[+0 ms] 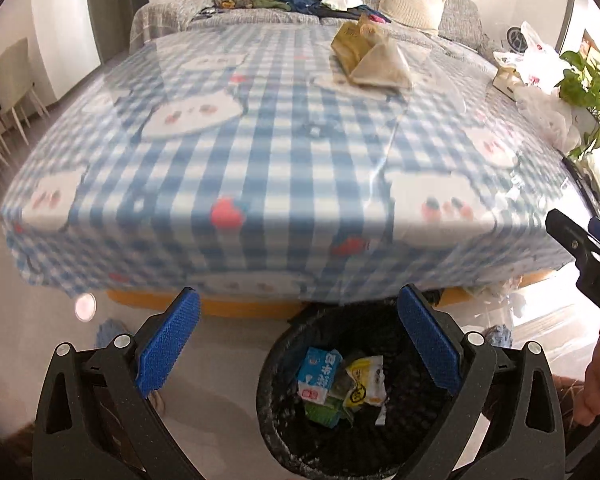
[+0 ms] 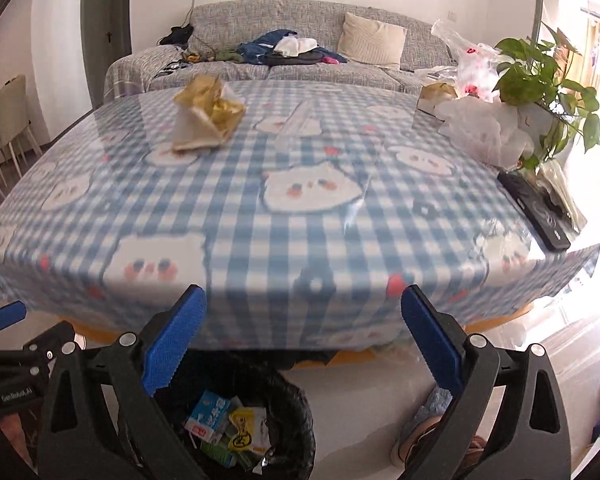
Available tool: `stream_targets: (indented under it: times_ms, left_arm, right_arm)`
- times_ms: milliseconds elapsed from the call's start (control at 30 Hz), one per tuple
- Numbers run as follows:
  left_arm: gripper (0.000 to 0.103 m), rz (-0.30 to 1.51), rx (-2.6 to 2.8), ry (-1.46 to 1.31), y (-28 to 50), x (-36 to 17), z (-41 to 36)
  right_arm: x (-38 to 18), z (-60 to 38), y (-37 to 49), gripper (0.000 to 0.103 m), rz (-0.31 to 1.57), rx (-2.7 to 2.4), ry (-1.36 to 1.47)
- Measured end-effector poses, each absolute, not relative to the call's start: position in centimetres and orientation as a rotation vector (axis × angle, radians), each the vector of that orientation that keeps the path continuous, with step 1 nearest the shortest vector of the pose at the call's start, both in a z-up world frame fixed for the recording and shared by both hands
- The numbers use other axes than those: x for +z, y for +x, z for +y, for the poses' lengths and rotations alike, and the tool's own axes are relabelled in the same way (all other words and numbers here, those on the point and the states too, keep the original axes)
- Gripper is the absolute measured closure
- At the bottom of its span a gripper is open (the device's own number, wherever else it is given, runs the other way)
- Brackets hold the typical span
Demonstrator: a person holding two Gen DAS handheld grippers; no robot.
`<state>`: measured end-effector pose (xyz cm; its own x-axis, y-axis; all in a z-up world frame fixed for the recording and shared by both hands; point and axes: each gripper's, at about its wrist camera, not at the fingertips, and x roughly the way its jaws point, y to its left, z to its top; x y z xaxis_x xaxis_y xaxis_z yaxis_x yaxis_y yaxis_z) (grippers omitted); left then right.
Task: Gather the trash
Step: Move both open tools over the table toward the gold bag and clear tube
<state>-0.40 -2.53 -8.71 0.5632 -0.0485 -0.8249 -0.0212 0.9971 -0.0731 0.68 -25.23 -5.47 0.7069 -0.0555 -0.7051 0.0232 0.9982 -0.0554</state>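
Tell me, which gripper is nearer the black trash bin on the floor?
Left. The left gripper hangs directly above the black trash bin; the right gripper hangs off to its right, bin lower left.

a table [image 2: 260,216] under a blue-and-white checked cloth carries a crumpled gold-and-white wrapper [image 2: 208,114], white plastic bags [image 2: 480,128], a potted plant [image 2: 540,80] and a black flat device [image 2: 534,210]. on the pale floor [image 2: 360,412] before it stands a black bin [image 1: 284,400] with cartons and wrappers inside.
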Motion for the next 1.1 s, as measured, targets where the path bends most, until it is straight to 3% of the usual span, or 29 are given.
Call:
stream_targets:
  times_ms: [1100]
  left_arm:
    - [0.006,0.908,-0.075,-0.093,21.2,-2.9,-7.2]
  right_arm:
    - [-5.0,-26.6,17.2,0.009,0.801,-0.043,-0.033]
